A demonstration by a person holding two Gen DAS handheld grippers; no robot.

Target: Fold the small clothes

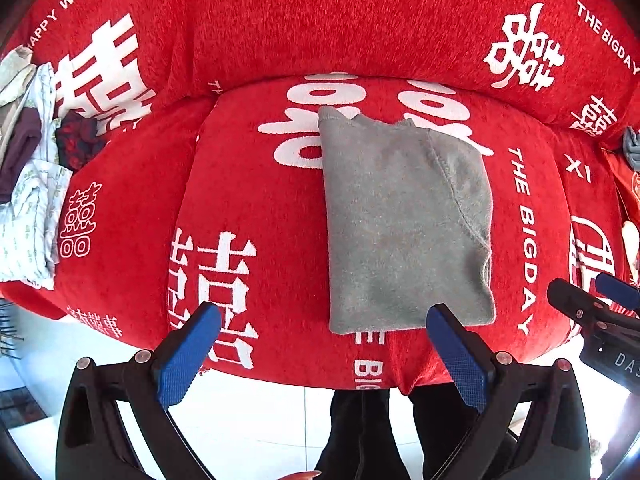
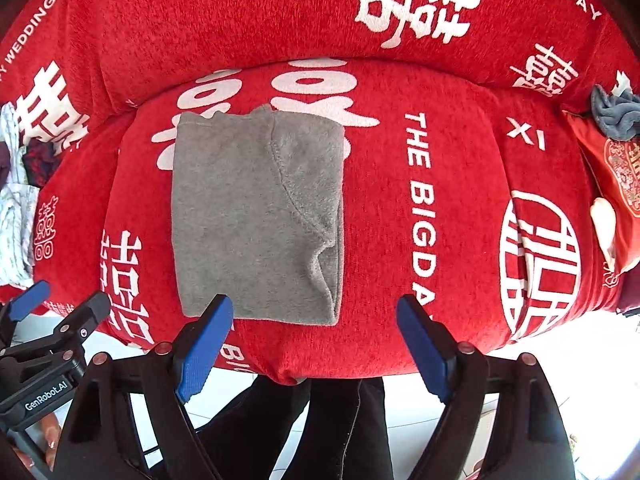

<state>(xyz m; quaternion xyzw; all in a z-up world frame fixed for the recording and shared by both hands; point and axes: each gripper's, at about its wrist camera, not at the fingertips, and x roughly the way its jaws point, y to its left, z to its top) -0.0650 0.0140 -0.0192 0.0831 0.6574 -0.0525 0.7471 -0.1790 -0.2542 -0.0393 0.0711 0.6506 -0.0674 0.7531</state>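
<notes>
A small grey fleece garment (image 1: 404,224) lies folded into a neat rectangle on the red seat cushion (image 1: 248,200); it also shows in the right wrist view (image 2: 256,220). My left gripper (image 1: 324,316) is open and empty, hovering at the cushion's front edge just short of the garment's near edge. My right gripper (image 2: 316,312) is open and empty, also at the front edge, with its left fingertip (image 2: 216,312) over the garment's near edge. Each gripper shows at the side of the other's view.
A heap of unfolded clothes (image 1: 28,184) lies at the left on the sofa. A grey cloth (image 2: 616,116) sits on a red pillow (image 2: 616,184) at the right. The red backrest (image 1: 320,20) rises behind. White floor tiles (image 1: 248,420) and the person's dark legs (image 2: 304,428) are below.
</notes>
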